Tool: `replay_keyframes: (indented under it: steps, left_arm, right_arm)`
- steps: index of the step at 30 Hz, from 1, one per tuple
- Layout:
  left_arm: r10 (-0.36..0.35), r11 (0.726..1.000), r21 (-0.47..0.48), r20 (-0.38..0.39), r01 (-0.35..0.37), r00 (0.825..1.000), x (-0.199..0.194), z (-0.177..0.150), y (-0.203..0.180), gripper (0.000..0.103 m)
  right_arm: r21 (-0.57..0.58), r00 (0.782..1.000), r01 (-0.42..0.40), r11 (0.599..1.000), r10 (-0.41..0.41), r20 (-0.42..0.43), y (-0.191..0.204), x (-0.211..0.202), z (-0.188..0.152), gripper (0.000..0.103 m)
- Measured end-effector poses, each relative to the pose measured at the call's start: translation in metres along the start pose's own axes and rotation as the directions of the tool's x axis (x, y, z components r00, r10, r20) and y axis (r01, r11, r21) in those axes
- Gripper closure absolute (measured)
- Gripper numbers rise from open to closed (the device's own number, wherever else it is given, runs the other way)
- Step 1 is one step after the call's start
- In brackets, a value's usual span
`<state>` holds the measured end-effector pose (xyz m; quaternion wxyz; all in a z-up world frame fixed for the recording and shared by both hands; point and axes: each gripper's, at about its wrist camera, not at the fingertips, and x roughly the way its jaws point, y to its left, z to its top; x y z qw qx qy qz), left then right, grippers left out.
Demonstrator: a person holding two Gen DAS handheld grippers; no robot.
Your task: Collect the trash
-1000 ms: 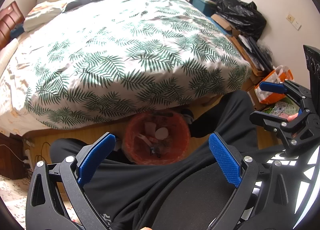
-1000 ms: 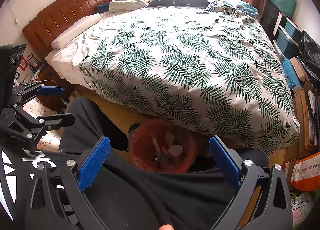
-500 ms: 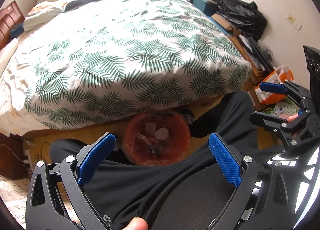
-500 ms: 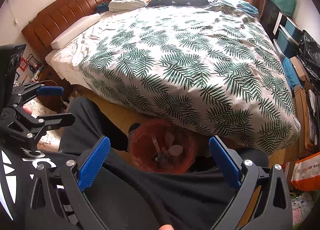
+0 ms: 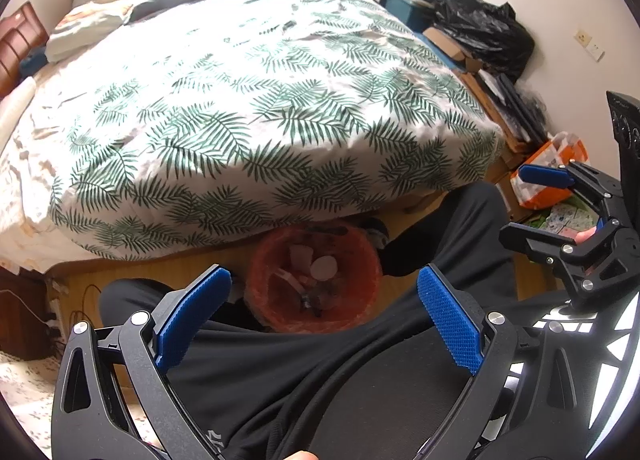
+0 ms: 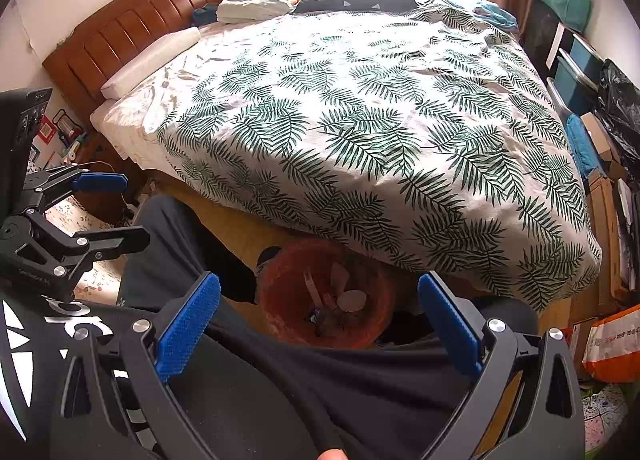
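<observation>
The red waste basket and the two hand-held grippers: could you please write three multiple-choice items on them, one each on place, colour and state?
1. Where does the red waste basket stand?
A. on the bed
B. on the floor at the edge of the bed, between the person's legs
C. on top of the black bags by the wall

2. What colour are the pads on the left hand-held gripper?
A. blue
B. yellow
C. white

3. What state is the right hand-held gripper in?
A. shut on a paper cup
B. shut on the leaf-print cover
C. open, holding nothing

Answers: 1 B, the leaf-print cover hangs just above its rim; 2 A, both ribbed pads are blue; 3 C, its fingers stand wide apart with only the basket showing between them.
</observation>
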<state>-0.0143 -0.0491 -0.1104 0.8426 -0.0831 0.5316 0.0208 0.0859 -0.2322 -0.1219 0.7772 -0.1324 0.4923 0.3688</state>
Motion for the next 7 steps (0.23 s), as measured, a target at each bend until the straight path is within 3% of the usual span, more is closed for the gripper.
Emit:
replay_keyframes:
  steps: [7]
  left_arm:
    - [0.000,1.000,0.000,0.001,0.000,1.000,0.0015,0.0009,-0.0012,0.006]
  right_arm:
    - [0.002,1.000,-0.001,1.000,0.001,-0.001,-0.0004,0.0012,0.0012,0.005]
